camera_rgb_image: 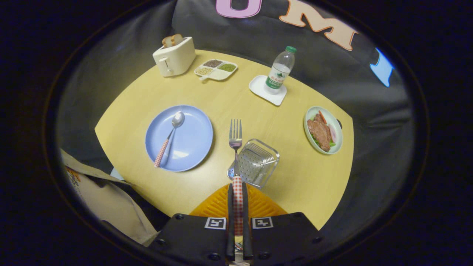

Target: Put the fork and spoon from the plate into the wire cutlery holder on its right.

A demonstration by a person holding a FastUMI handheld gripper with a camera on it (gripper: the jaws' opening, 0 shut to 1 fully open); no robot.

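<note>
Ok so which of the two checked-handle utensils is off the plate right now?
The fork: the gripper is shut on its handle, tines pointing ahead above the wire cutlery holder. The spoon lies on the blue plate.

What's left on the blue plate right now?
Just the spoon lies on the blue plate. The fork is clamped in the tool, above the wire cutlery holder. The plate under the spoon is hidden.
</note>
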